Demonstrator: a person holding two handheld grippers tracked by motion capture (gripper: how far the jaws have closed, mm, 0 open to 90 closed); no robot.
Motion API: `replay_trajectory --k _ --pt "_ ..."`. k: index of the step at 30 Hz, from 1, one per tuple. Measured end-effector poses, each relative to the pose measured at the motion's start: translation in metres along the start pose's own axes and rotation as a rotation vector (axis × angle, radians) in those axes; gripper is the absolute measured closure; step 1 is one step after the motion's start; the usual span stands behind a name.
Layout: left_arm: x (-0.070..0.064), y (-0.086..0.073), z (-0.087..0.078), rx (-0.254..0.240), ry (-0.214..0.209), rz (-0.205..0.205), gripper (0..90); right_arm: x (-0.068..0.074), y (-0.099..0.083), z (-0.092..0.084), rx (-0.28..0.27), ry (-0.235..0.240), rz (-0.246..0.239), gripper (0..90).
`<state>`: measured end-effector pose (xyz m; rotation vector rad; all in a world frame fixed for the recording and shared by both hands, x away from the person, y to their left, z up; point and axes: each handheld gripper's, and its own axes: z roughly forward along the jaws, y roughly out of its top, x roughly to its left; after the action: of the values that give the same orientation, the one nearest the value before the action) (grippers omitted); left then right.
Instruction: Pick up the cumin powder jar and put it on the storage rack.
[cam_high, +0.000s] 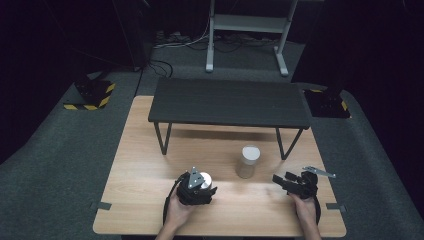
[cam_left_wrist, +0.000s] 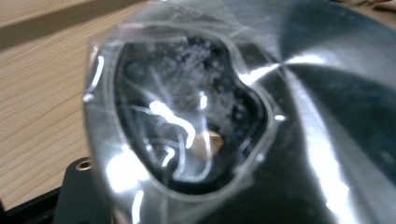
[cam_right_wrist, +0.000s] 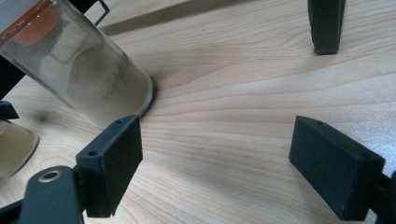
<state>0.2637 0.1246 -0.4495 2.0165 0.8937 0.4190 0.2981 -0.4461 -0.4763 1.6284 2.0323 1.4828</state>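
Observation:
A small jar with a shiny metal lid (cam_high: 205, 180) stands on the wooden table near its front, left of centre. My left gripper (cam_high: 202, 187) is shut around it from the near side. In the left gripper view the lid (cam_left_wrist: 327, 116) sits very close, with a clear plastic flap (cam_left_wrist: 187, 112) over a dark opening. A taller clear jar (cam_high: 248, 161) of sandy powder stands upright to the right of it. My right gripper (cam_high: 284, 179) rests to the right of that jar, open, with nothing between its pads. In the right gripper view the tall jar (cam_right_wrist: 88, 79) stands just beyond the right gripper (cam_right_wrist: 224, 163).
A low black shelf (cam_high: 230, 102) on thin legs spans the back half of the table (cam_high: 145, 165); one leg (cam_right_wrist: 325, 23) shows ahead of the right gripper. Bare wood lies between the shelf legs and along the front edge. The small jar's base (cam_right_wrist: 14, 144) appears at the far left.

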Motion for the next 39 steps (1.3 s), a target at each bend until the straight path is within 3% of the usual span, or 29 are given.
replay_trajectory --k 17,31,39 --pt "-0.001 0.007 -0.008 -0.018 -0.013 -0.009 30.9 0.0 0.001 0.0 0.003 0.004 -0.002 16.0" --pt "0.005 0.025 -0.026 -0.053 0.008 -0.039 31.0 0.002 0.001 0.001 0.006 -0.004 -0.014 15.8" --pt "0.009 0.044 -0.038 -0.055 0.017 -0.044 31.0 0.004 0.002 0.001 0.01 -0.008 -0.021 15.3"
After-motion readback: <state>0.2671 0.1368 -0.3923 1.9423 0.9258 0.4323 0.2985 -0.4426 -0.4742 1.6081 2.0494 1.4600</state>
